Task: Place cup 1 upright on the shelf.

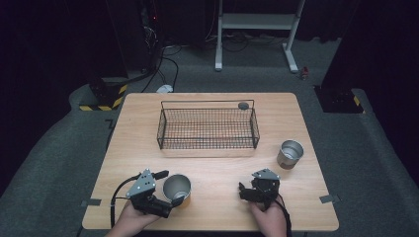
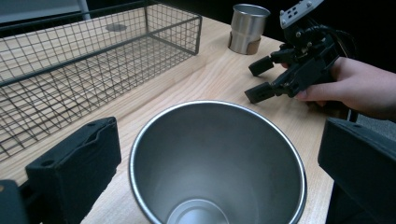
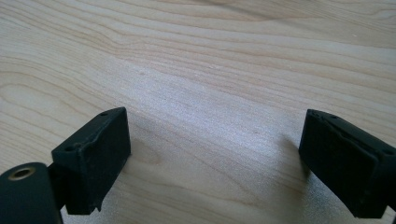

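Two steel cups stand on the table [image 1: 212,168]. The near cup [image 1: 176,187] sits upright between the jaws of my left gripper [image 1: 168,190], close to the front edge on my left side. In the left gripper view I look straight down into its open mouth [image 2: 217,163], with one black jaw on either side of the rim; my fingers [image 2: 77,170] are spread wide around it, and I cannot tell whether the pads touch its wall. My left hand [image 1: 131,219] grips the tool from the table's edge.

My right gripper [image 1: 243,190] lies low over bare wood on my right side, well apart from the near cup. Its jaws stand wide with nothing between them; the right gripper view has only wood grain in the gap between the two pads [image 3: 95,158]. From the left gripper view it [image 2: 261,79] points across the table, my right hand [image 2: 359,88] wrapped around its body.

The far cup [image 1: 289,154] stands upright near the right edge, beyond my right gripper and apart from it. A wire basket [image 1: 207,128] sits in the middle of the table toward the far side, with nothing but a small grey disc [image 1: 243,105] at its back right corner.
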A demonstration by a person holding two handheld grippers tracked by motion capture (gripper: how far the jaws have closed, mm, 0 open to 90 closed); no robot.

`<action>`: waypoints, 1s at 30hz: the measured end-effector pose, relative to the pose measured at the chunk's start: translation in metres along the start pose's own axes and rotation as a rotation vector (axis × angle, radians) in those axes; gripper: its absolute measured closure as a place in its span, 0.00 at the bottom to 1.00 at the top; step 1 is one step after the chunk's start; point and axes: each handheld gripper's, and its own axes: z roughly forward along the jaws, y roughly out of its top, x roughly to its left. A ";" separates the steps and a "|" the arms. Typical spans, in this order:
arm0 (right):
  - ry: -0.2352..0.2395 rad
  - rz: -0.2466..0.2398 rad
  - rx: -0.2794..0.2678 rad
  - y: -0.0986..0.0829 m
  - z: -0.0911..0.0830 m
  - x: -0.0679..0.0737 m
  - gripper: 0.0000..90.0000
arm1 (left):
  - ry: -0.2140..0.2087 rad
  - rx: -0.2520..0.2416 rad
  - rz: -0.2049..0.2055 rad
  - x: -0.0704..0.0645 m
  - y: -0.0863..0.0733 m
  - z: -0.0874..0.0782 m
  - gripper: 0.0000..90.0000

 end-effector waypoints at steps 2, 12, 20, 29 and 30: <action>0.000 0.000 0.000 0.000 0.000 0.000 0.10 | 0.008 0.005 0.008 -0.001 -0.001 0.002 0.00; 0.000 0.001 0.000 0.000 0.000 0.000 0.10 | 0.012 0.029 0.010 -0.003 -0.012 0.010 0.00; 0.000 -0.001 -0.001 0.000 0.000 0.000 0.10 | 0.018 0.053 0.022 -0.003 -0.023 0.015 0.00; 0.000 -0.001 -0.001 0.000 0.000 0.000 0.10 | 0.026 0.068 0.013 0.000 -0.029 0.021 0.00; 0.000 -0.001 -0.001 0.000 0.000 0.000 0.10 | 0.033 0.069 0.014 0.000 -0.028 0.022 0.00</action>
